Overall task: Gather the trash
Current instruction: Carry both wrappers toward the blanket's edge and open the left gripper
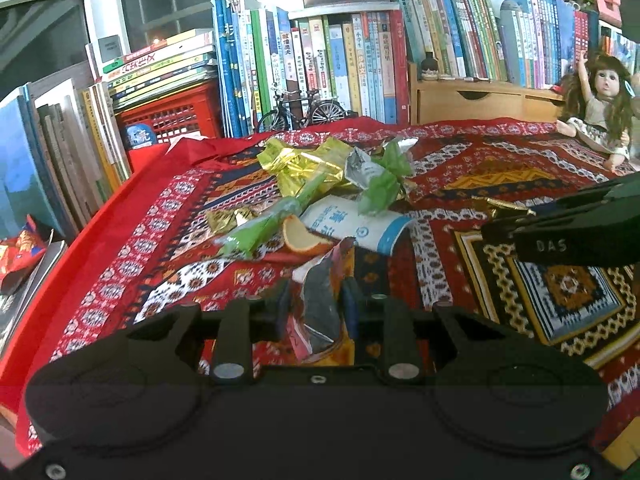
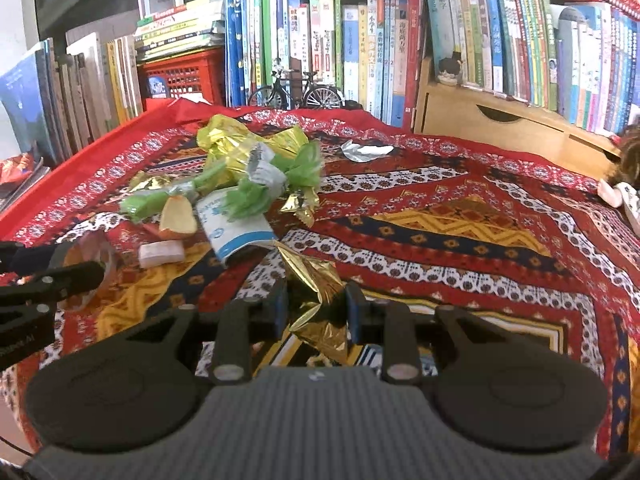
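Observation:
My left gripper [image 1: 316, 300] is shut on a crumpled snack wrapper [image 1: 320, 304], red and orange outside and silver inside, held above the patterned cloth [image 1: 560, 168]. My right gripper [image 2: 316, 306] is shut on a crinkled gold foil wrapper [image 2: 316, 280]; it shows as a black shape [image 1: 560, 232] at the right of the left wrist view. Beyond both lies a heap of trash: green and gold foil wrappers [image 1: 304, 164], a white and blue packet [image 1: 356, 228], an orange peel [image 1: 300, 236], green ribbon [image 2: 304, 164], a silver scrap [image 2: 364, 150] and a pale wrapped sweet [image 2: 160, 254].
Rows of books [image 1: 320, 64] and a red crate [image 1: 176, 114] line the back and left edges. A model bicycle [image 1: 300, 110] stands at the cloth's far edge. A wooden drawer unit [image 2: 500, 128] and a doll [image 1: 600, 108] sit at the right. The left gripper's black body [image 2: 40, 292] enters the right wrist view.

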